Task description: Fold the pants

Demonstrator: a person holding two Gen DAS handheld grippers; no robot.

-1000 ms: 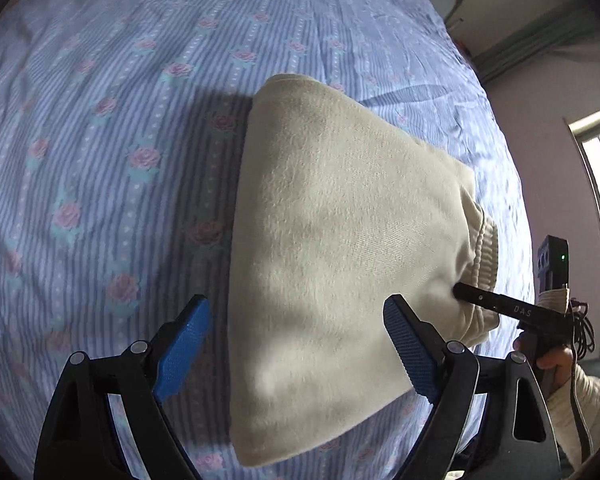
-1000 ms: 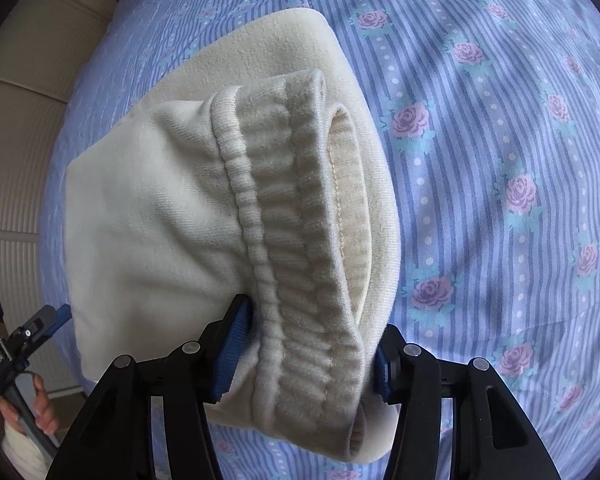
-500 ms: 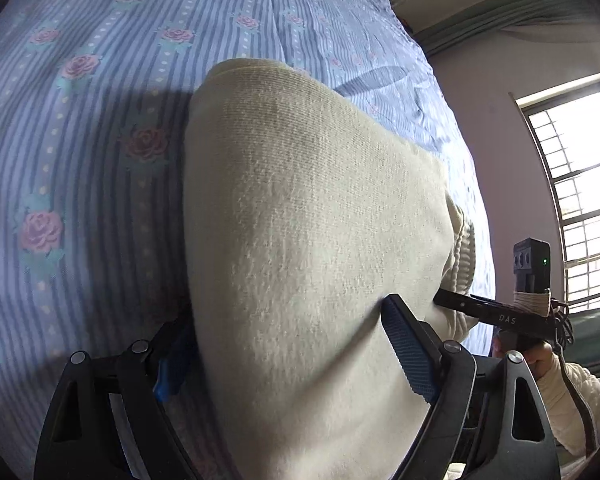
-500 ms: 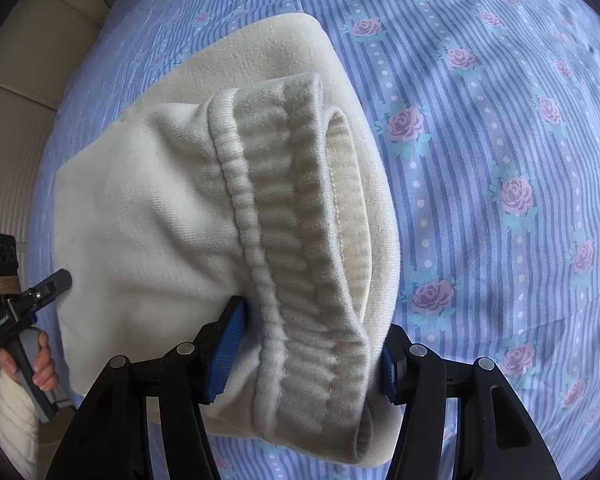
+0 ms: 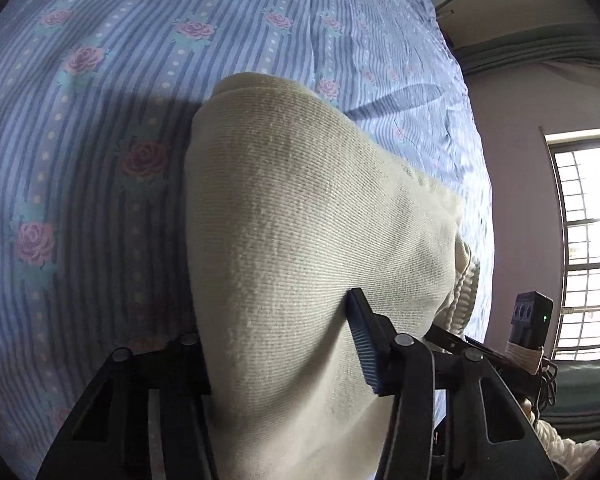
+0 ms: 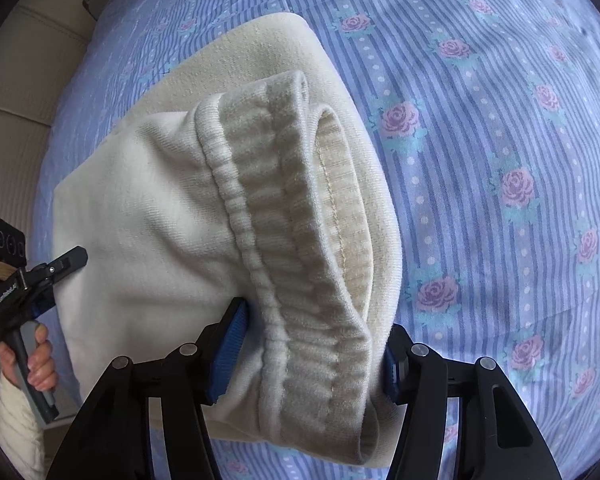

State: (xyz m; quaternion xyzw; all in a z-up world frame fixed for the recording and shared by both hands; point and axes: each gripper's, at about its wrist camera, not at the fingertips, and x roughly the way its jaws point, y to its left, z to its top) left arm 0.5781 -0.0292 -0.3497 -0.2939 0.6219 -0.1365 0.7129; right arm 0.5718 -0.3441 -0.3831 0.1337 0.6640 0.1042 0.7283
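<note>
Cream knit pants (image 5: 300,240) lie folded on the bed. In the left wrist view my left gripper (image 5: 280,344) has closed its blue pads on the folded fabric edge; the left pad is hidden behind the cloth. In the right wrist view my right gripper (image 6: 308,352) is shut on the ribbed waistband (image 6: 284,216) of the pants (image 6: 148,208), which bulges up between the fingers. The left gripper also shows in the right wrist view (image 6: 60,268), at the far edge of the pants. The right gripper shows in the left wrist view (image 5: 460,344).
The bed is covered by a blue striped sheet with pink roses (image 5: 100,120) (image 6: 500,160). A padded beige headboard (image 6: 16,100) is at the left of the right wrist view. A barred window (image 5: 588,248) and a pink wall are beyond the bed.
My left gripper has moved forward onto the folded edge and closed on it. My right gripper has kept its hold on the waistband.
</note>
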